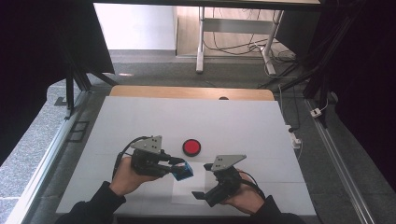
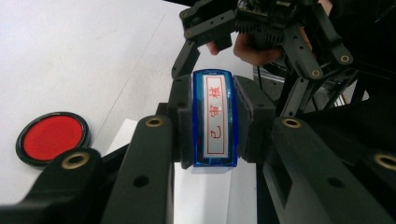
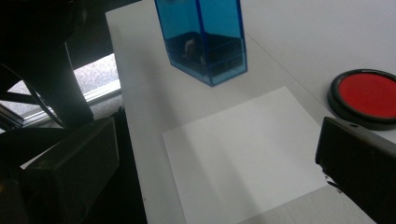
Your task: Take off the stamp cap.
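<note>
A blue translucent stamp [image 1: 183, 171] hangs just above the table, and my left gripper [image 1: 179, 167] is shut on it. In the left gripper view the stamp [image 2: 215, 123] sits pinched between both pads, its white face with red characters turned toward the camera. A round red ink pad [image 1: 191, 147] lies just beyond it. A white sheet of paper [image 1: 187, 189] lies flat under and in front of the stamp. My right gripper [image 1: 203, 181] hovers low over the sheet, open, with nothing between its jaws. In the right gripper view the stamp [image 3: 205, 37] stands above the paper [image 3: 243, 154].
The white tabletop [image 1: 224, 121] has free room behind and to both sides. The ink pad [image 3: 369, 95] sits close to the sheet's far corner. The table's wooden far edge [image 1: 191, 92] and metal frame rails [image 1: 51, 154] border the work area.
</note>
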A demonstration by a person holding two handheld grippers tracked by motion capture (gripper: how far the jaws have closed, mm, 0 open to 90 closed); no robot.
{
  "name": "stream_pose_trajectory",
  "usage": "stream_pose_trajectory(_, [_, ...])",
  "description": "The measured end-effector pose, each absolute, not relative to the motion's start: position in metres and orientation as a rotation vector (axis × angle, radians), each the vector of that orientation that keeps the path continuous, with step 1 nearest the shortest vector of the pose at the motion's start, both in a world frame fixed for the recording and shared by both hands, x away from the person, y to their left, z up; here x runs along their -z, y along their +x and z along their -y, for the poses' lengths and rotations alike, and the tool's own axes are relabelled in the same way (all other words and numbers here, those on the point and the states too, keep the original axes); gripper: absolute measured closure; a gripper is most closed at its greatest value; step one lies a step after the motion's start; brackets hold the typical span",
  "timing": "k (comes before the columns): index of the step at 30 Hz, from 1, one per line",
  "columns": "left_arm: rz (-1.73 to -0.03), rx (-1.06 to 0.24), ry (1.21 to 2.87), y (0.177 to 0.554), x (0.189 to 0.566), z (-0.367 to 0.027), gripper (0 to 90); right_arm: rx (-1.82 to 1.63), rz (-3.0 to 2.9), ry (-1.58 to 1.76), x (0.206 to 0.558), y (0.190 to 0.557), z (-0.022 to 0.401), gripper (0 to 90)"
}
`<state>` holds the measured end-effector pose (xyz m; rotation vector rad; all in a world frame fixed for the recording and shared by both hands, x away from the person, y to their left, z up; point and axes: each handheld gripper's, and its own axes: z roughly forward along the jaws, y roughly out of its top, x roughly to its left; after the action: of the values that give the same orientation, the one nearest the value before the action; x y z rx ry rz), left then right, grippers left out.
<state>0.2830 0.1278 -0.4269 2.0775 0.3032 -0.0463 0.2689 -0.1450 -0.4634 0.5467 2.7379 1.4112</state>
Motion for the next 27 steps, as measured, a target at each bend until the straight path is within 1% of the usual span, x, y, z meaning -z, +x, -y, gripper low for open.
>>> stream_pose_trajectory(8, [-0.259,0.060,2.064,0.282,0.426,-0.125,70.7,-1.425,-2.773,0.527,0.465,0.275,0.133,0.0])
stream_pose_trajectory(10, [-0.246,0.068,2.060,0.282,0.426,-0.125,70.7,-1.431,-2.791,0.528,0.466,0.277,0.130,1.7])
stream_pose_trajectory(12, [-0.231,0.076,2.058,0.282,0.426,-0.124,70.7,-1.462,-2.800,0.492,0.466,0.277,0.126,6.9])
stream_pose_trajectory(13, [-0.223,0.078,2.056,0.282,0.426,-0.124,70.7,-1.462,-2.800,0.492,0.466,0.277,0.126,6.9])
stream_pose_trajectory(15, [-0.207,0.084,2.051,0.282,0.425,-0.124,70.7,-1.494,-2.802,0.451,0.465,0.277,0.124,11.3])
stream_pose_trajectory(16, [-0.200,0.083,2.053,0.281,0.425,-0.124,70.7,-1.508,-2.799,0.408,0.463,0.277,0.122,16.0])
stream_pose_trajectory(17, [-0.195,0.084,2.054,0.281,0.425,-0.124,70.7,-1.508,-2.799,0.408,0.463,0.277,0.122,16.0])
stream_pose_trajectory(18, [-0.190,0.085,2.052,0.281,0.425,-0.124,70.7,-1.510,-2.799,0.393,0.462,0.277,0.121,18.9])
stream_pose_trajectory(19, [-0.185,0.088,2.050,0.281,0.425,-0.124,70.8,-1.523,-2.802,0.380,0.462,0.277,0.121,22.2])
stream_pose_trajectory(20, [-0.183,0.088,2.050,0.281,0.425,-0.124,70.7,-1.515,-2.812,0.371,0.462,0.279,0.120,29.1])
stream_pose_trajectory(21, [-0.179,0.088,2.049,0.281,0.424,-0.124,70.7,-1.515,-2.812,0.371,0.462,0.279,0.120,29.1])
stream_pose_trajectory(27, [-0.168,0.099,2.033,0.281,0.424,-0.126,70.7,-1.557,-2.854,0.341,0.463,0.283,0.121,50.1])
